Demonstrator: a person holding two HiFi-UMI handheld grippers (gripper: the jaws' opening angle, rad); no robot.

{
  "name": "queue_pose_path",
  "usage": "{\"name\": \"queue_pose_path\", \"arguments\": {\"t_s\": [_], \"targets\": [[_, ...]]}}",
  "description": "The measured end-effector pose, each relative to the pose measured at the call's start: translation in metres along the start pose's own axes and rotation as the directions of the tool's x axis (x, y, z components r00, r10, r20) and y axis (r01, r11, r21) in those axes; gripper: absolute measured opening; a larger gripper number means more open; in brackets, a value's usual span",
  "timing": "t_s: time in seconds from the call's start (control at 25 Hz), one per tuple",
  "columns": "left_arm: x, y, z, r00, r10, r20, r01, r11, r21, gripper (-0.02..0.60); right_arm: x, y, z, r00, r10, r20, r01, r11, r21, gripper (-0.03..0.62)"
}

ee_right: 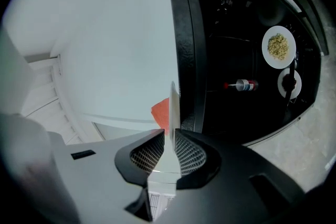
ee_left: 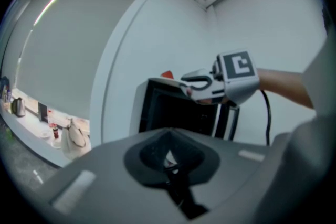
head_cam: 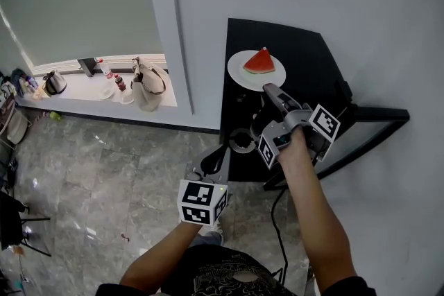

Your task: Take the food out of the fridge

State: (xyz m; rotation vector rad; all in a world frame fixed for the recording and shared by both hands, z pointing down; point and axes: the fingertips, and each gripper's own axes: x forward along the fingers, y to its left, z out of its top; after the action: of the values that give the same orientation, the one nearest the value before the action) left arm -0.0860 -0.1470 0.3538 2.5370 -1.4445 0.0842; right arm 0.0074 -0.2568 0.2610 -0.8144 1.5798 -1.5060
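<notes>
The left hand-held gripper (head_cam: 216,161) sits nearest, low at 6 o'clock of the fridge (head_cam: 305,59), jaws together on nothing. The right hand-held gripper (head_cam: 272,90) is at the fridge top. Its jaws stand slightly apart around the near rim of the plate (head_cam: 239,69), and the pads do not look pressed on it.

The plate lies flat on the top at 11 o'clock from that gripper and carries the watermelon (head_cam: 259,62), tip toward 12. Its 9 o'clock rim is close to the top's edge.

In the right gripper view more food shows inside the fridge at 2 to 3 o'clock: a grain plate (ee_right: 279,47), a bottle (ee_right: 242,85) and a small plate (ee_right: 289,84).

The right hand is the nearer. It should probably back off toward 5 o'clock, clear of the rim, then drop to the opening. The open door (head_cam: 378,114) bounds the room at 3 o'clock.
</notes>
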Motion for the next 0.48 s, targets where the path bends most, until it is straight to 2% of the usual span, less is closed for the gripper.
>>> {"name": "queue_pose_path", "arguments": {"t_s": [0.12,0.24,0.32,0.4,0.48], "targets": [[0.002,-0.003,0.002,1.000,0.000,-0.004,0.000,1.000,-0.006,0.001,-0.026,0.008,-0.001,0.999,0.042,-0.003,-0.042,0.997,-0.070,0.032],[0.000,-0.011,0.003,1.000,-0.006,-0.009,0.006,1.000,-0.005,0.000,-0.056,0.013,-0.010,0.998,0.052,-0.046,-0.062,0.967,-0.248,0.032],[-0.003,-0.021,0.003,1.000,-0.017,-0.016,0.017,1.000,0.003,0.002,-0.075,0.010,-0.022,0.995,0.013,-0.100,-0.054,0.907,-0.418,0.031],[0.000,-0.032,0.002,0.999,-0.033,-0.027,0.034,0.999,0.021,0.001,-0.090,0.002,-0.027,0.992,-0.049,-0.113,-0.026,0.815,-0.579,0.024],[0.003,-0.044,0.000,0.998,-0.051,-0.037,0.053,0.998,0.040,0.002,-0.108,-0.010,-0.030,0.989,-0.121,-0.087,0.025,0.710,-0.704,0.020]]}}
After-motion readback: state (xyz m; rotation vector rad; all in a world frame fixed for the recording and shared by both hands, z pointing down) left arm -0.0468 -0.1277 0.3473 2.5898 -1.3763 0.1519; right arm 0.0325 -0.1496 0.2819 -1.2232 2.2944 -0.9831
